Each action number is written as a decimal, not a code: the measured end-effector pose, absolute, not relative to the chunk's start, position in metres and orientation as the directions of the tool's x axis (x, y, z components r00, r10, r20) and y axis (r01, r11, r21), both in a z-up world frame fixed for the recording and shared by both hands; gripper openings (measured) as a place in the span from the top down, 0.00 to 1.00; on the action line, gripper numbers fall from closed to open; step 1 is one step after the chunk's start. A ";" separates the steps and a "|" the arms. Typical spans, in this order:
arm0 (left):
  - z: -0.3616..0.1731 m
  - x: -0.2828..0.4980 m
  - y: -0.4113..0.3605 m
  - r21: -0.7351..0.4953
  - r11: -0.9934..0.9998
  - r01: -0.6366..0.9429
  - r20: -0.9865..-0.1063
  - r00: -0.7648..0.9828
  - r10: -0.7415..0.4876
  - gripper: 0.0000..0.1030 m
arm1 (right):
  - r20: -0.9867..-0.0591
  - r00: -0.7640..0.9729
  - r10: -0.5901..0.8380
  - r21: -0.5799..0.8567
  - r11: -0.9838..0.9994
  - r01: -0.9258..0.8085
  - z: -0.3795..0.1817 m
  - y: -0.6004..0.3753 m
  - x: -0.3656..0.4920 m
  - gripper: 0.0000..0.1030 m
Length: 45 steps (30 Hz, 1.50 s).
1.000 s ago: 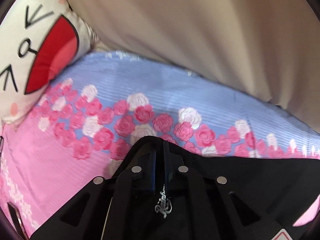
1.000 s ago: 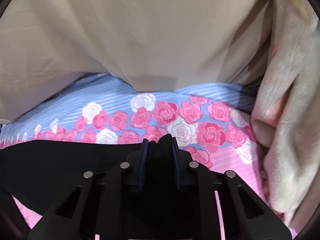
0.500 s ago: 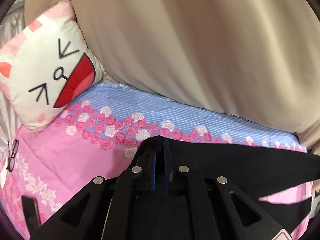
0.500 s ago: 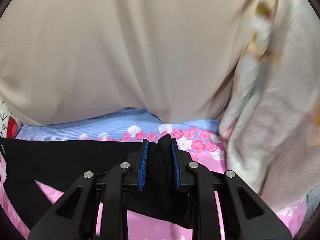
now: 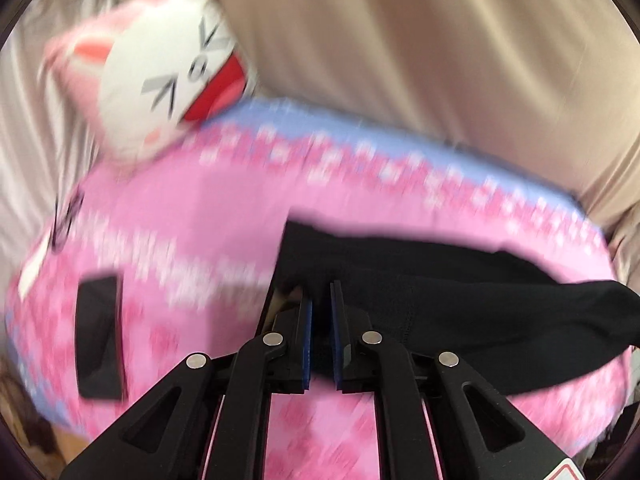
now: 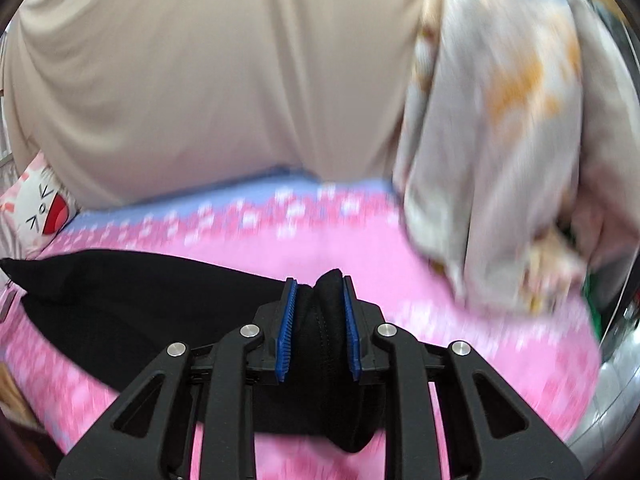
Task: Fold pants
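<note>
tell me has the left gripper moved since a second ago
Yes. The left gripper has pulled back from the cat pillow, which looks smaller and farther off now, dragging the black pants across the pink bedsheet.

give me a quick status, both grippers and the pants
Right gripper clamped on bunched black pants. Left gripper nearly shut, a thin edge of the pants between the pads. Pants strung between both above the pink sheet. Nothing in the way.

L: my left gripper (image 5: 320, 306) pitched steeply down, jaws nearly together and just opening, a thin fold of the pants (image 5: 460, 300) between the pads | R: my right gripper (image 6: 318, 286) tilted less steeply, jaws part-way apart, clamped on a thick bunch of cloth filling the gap
</note>
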<state>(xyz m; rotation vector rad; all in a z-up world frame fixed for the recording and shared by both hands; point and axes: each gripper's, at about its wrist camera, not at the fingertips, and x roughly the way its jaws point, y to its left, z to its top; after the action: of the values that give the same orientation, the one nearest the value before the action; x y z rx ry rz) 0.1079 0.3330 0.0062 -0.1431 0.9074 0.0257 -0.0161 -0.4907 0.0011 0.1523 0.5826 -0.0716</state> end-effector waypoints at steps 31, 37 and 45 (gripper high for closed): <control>-0.071 0.133 0.080 0.089 0.983 0.158 -0.852 0.524 -0.007 0.61 | -0.579 0.814 0.049 0.169 0.984 0.060 0.022 -0.484 0.005 0.92; -0.088 0.120 0.086 0.108 0.981 0.162 -0.867 0.499 0.014 0.54 | -0.561 0.818 -0.128 -0.129 0.989 0.067 0.025 -0.487 -0.052 0.70; -0.083 0.112 0.098 0.131 0.980 0.146 -0.857 0.514 0.038 0.46 | -0.639 0.752 -0.165 0.140 0.936 0.324 -0.043 -0.545 -0.124 0.61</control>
<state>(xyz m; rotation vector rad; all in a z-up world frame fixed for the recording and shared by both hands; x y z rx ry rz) 0.1121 0.0977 -0.0827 0.1963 1.0304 -0.0656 -0.1236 -0.5448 -0.0433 0.2498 0.6699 -0.2699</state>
